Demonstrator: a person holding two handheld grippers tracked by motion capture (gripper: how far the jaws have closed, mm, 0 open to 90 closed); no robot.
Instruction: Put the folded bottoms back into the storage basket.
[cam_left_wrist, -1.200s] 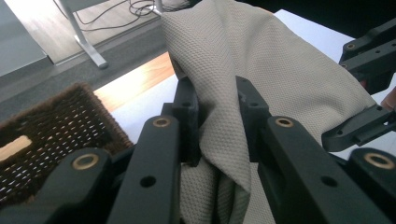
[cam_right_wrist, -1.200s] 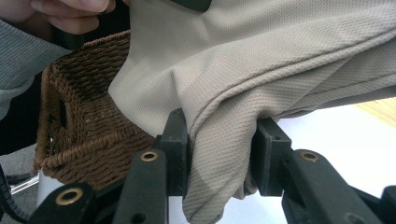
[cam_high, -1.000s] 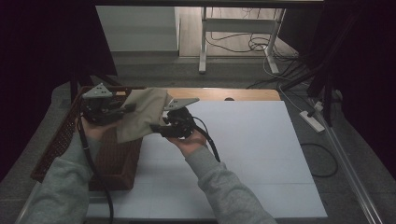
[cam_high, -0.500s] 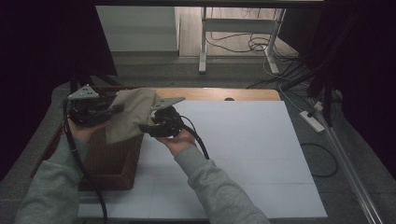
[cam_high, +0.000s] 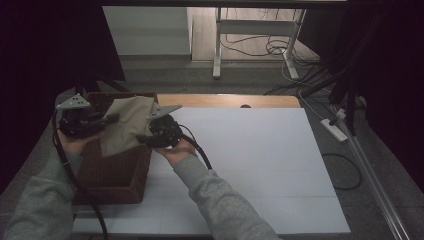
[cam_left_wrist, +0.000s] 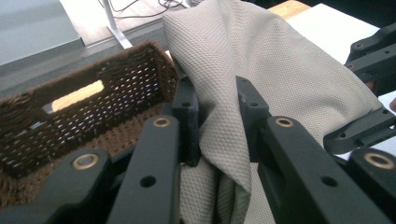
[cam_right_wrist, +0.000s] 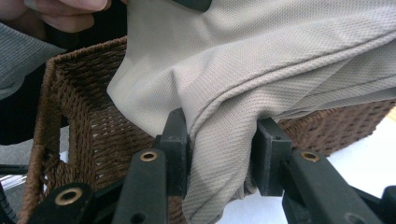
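Left claw (cam_high: 107, 120) clamps cloth (cam_high: 127, 125) | right claw (cam_high: 142, 136) clamps cloth, palm up | over basket (cam_high: 112, 172)

A rectangular table with a flat white top (cam_high: 260, 165) is being seen from above, and a strip of bare light wood (cam_high: 225, 100) is being left showing along its far edge. A small dark round mark (cam_high: 245, 106) is being shown on that strip. A rectangular basket of dark brown woven wicker (cam_high: 112, 172) is being carried directly on the table at its left end, with its open top facing up. The basket's inner wall (cam_left_wrist: 107, 93) is being shown as an open weave, and its rim (cam_right_wrist: 70, 58) as thick braided strands.
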